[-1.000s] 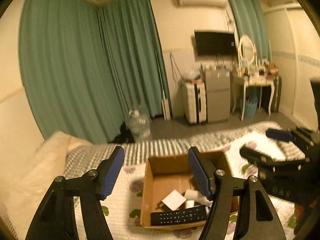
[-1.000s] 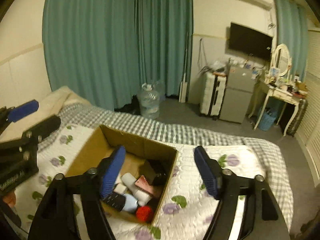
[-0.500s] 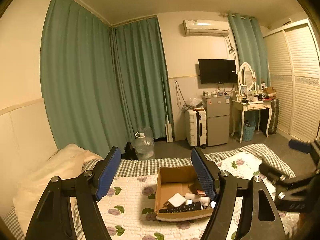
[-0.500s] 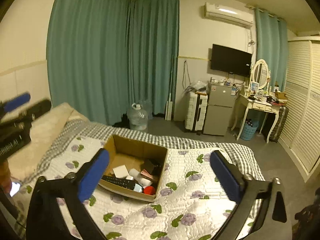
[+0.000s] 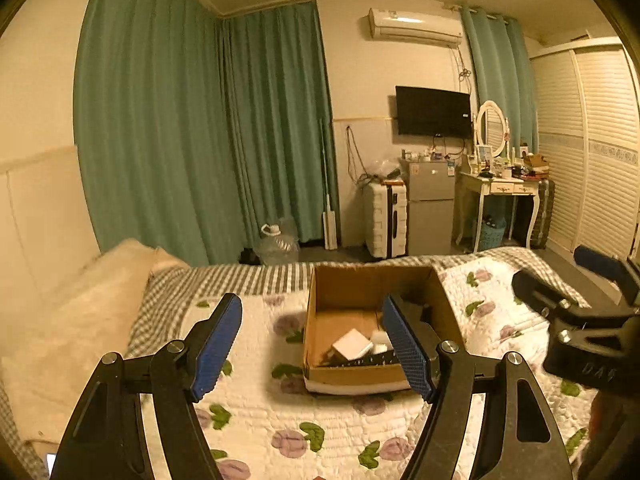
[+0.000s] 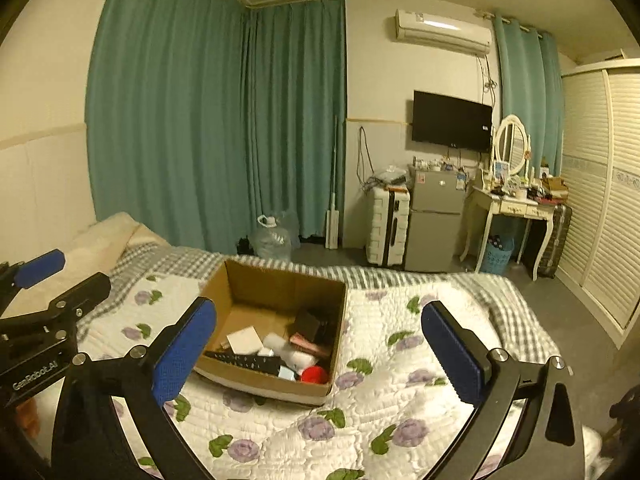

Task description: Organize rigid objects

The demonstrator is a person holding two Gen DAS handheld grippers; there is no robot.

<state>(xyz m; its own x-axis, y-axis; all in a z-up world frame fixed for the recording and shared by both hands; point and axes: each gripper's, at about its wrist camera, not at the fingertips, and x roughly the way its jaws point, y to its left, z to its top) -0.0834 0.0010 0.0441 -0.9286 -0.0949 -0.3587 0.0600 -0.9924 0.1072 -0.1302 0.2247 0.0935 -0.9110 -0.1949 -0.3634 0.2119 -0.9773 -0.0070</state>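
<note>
I hold my left gripper (image 5: 312, 346) and right gripper (image 6: 320, 352) above the quilt (image 6: 400, 420), both with fingers wide apart and empty, so I judge nothing is being carried now and the next move is to come down and reach. Further ahead the cardboard box (image 6: 276, 386) sits on the bed, already holding a black remote (image 6: 244, 361), a white card (image 6: 244, 339), a red ball (image 6: 313, 375) and other small things.

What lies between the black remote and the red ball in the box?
In the right wrist view, a small light-blue item sits between the black remote and the red ball.
</note>
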